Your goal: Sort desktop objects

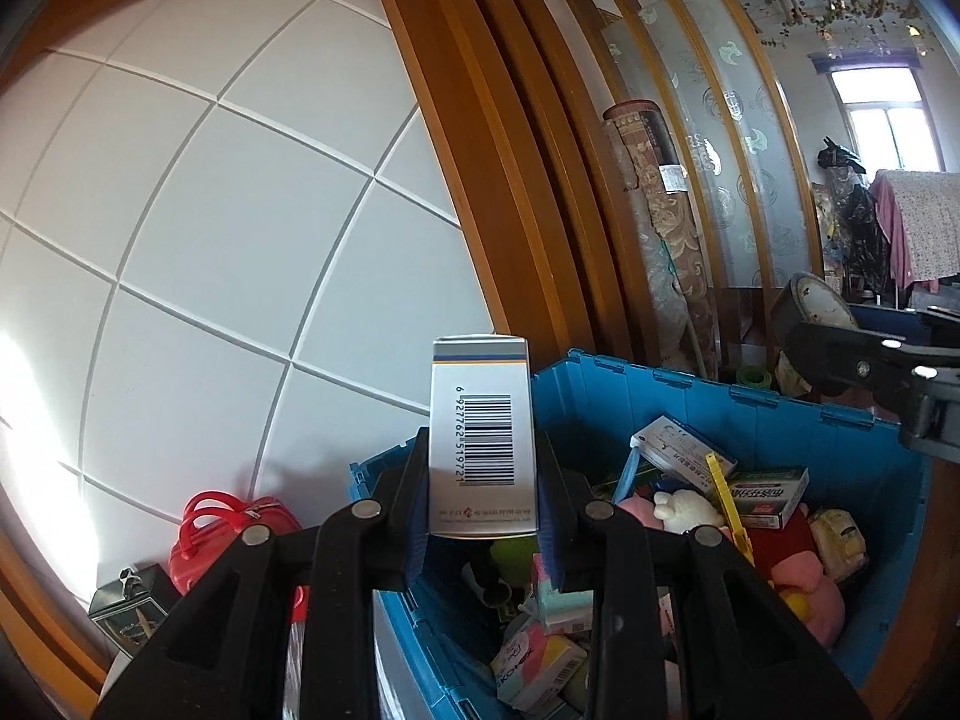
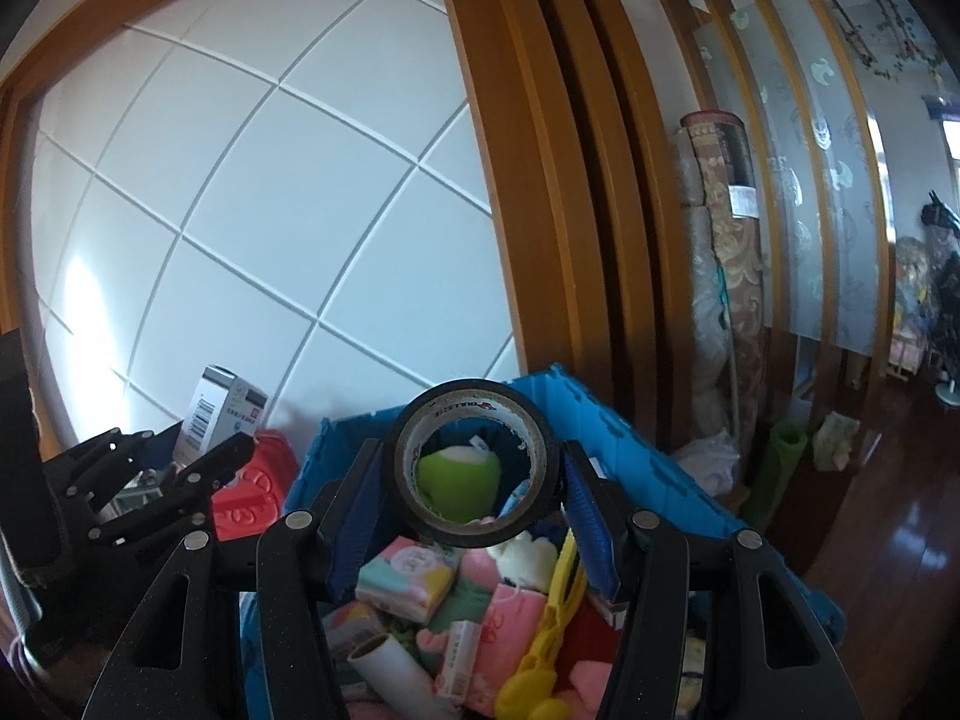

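Desktop clutter fills the blue crate [image 1: 708, 420] below and ahead of both grippers: tissue packs, plush toys, small cartons, a yellow plastic tool. Two pieces are up out of it. The left gripper [image 1: 480, 516] is pinching a white carton with a barcode [image 1: 480, 438] by its narrow sides, standing it upright between the pads, a hold that suits a stiff box and keeps its label facing back. The right gripper [image 2: 474, 492] has its jaws about half spread and pressed against the outer rim of a roll of dark tape [image 2: 474, 462], gripped across its width so the round thing cannot roll free; through its hole a green toy in the crate shows. Both loads hang above the crate's near edge, clear of the pile. Beyond the left gripper, outside the crate, sits a red case [image 1: 231, 531], perhaps one sorting spot, though I can't be sure.
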`<act>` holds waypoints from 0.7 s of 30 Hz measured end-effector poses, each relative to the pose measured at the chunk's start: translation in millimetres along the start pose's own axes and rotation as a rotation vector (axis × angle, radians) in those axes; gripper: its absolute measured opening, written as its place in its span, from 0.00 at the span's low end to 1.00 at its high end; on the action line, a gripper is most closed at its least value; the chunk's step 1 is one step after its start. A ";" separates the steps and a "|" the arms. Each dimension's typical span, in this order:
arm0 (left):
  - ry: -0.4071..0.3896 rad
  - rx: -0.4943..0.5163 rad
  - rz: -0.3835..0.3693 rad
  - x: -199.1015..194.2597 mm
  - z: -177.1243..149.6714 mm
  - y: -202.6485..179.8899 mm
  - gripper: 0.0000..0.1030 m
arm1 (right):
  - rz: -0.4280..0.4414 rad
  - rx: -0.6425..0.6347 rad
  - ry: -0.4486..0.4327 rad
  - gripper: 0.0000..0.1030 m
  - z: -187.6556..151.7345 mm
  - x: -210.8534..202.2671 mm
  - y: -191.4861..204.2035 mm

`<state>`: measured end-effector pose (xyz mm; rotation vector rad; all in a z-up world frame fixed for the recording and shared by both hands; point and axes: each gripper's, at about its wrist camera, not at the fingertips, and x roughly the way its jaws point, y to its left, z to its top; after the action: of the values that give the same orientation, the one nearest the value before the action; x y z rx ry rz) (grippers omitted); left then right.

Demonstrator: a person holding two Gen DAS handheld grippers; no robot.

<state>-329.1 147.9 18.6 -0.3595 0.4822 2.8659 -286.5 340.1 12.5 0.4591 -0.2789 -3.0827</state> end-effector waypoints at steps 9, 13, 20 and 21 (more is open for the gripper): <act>-0.039 -0.041 0.081 -1.5 27.7 0.4 1.00 | -0.048 0.042 -0.015 0.70 25.3 28.0 -16.9; -0.023 -0.073 0.081 -6.7 28.4 7.0 1.00 | -0.037 0.053 -0.063 0.78 28.8 10.3 -16.9; -0.046 -0.106 0.094 -30.2 13.5 16.1 1.00 | -0.025 0.040 -0.137 0.88 17.3 -30.9 -4.0; -0.047 -0.105 0.097 -35.0 9.8 17.5 1.00 | -0.023 0.038 -0.143 0.89 13.1 -37.6 -0.5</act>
<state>-302.2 129.3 42.3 -0.2933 0.3506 2.9939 -254.3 344.4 35.6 0.2435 -0.3366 -3.1426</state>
